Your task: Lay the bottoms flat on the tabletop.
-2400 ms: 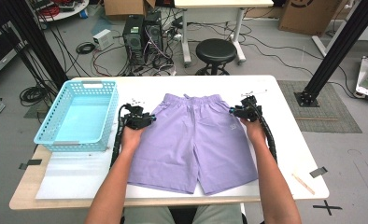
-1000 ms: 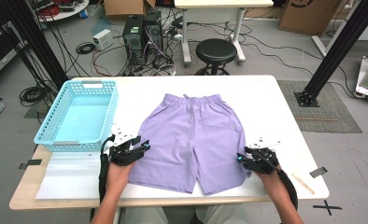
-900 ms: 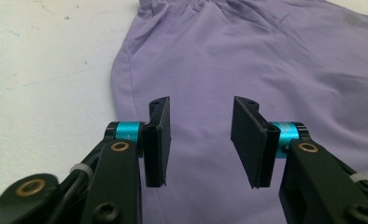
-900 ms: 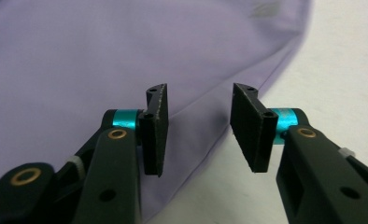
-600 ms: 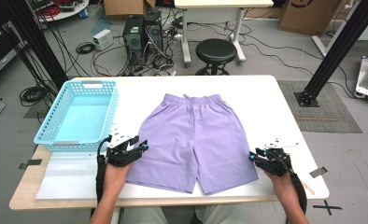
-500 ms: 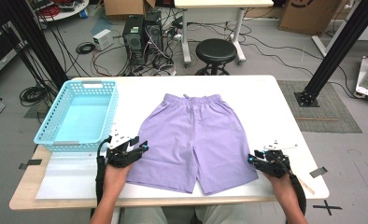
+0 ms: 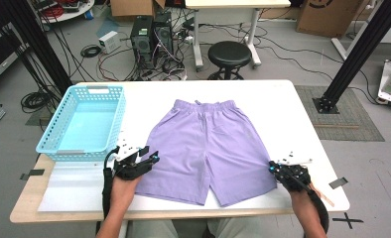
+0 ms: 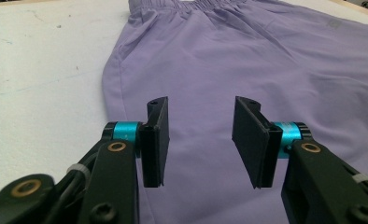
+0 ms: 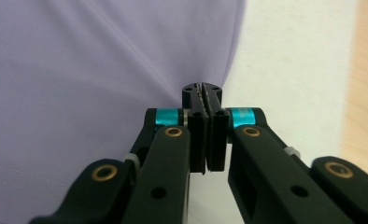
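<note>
High view
Shorts: lilac, spread flat on the white table, waistband far, leg hems near.
Basket: light blue, on the left part of the table, well apart from the shorts.
Left gripper: at the near left edge of the shorts, beside the left leg, held in a hand.
Right gripper: at the near right edge of the shorts, by the right leg's outer seam.
Stool: black, on the floor beyond the table.

Left gripper view
Left gripper: jaws spread with a clear gap, nothing between the pads; they hang over the cloth.
Shorts: stretch away under and past the jaws, waistband at the far top.
Table: bare white surface to the left of the cloth.

Right gripper view
Right gripper: jaws have just been closing and now sit pressed together; whether any cloth is caught between the pads I cannot tell.
Shorts: their edge runs right by the jaw tips.
Table: white, to the right.
</note>
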Tool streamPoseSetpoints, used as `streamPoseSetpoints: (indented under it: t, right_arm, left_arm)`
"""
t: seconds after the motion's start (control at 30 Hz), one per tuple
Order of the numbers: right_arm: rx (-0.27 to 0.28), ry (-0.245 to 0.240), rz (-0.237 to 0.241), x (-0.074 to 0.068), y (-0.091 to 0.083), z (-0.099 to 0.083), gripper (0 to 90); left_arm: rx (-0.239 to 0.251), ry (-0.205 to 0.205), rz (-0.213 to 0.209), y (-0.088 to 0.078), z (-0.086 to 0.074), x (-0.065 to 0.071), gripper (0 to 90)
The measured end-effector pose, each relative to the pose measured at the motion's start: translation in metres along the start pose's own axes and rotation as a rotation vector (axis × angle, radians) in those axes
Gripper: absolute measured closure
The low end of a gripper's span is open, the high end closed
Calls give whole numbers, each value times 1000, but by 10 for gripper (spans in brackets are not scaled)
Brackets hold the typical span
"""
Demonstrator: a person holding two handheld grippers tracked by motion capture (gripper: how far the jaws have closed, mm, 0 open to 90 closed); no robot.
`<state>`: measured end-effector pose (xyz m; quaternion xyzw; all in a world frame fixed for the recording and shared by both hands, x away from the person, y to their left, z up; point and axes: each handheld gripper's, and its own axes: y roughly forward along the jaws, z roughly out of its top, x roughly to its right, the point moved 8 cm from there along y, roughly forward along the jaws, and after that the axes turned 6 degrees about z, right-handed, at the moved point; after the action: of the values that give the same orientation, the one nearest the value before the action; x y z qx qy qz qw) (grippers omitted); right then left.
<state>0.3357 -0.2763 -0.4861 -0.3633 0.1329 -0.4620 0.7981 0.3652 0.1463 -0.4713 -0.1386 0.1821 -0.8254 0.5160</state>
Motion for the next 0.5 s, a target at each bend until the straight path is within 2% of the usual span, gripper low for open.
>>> streamPoseSetpoints:
  t: [0.03, 0.07, 0.1, 0.13, 0.2, 0.27, 0.33, 0.4, 0.5]
  right_arm:
    - [5, 11, -2, 1, -2, 0, 874]
    - [16, 19, 13, 2, -4, 0, 820]
    - [28, 38, 24, 2, -6, 0, 757]
    - [45, 66, 27, 4, -9, 0, 733]
    - [68, 108, 25, 12, -15, -4, 736]
    - [37, 137, 31, 16, -14, -14, 737]
    - [-1, 162, 93, 13, -7, -24, 720]
    - [2, 186, 143, 6, -2, -29, 650]
    - [25, 181, 128, 1, 0, -27, 622]
  left_arm:
    - [1, -4, -1, 0, 0, 0, 561]
    - [0, -4, 0, 0, 0, 0, 560]
    - [0, -1, 1, 0, -1, 0, 558]
    - [0, -3, -1, -1, -1, 0, 556]
    - [2, -2, 2, -2, -1, -1, 554]
    - [2, -4, 3, -2, -1, -1, 554]
    - [2, -5, 4, -3, -1, -2, 553]
    - [4, -11, 4, -2, -1, -2, 553]
    - [0, -8, 2, -2, -1, -1, 553]
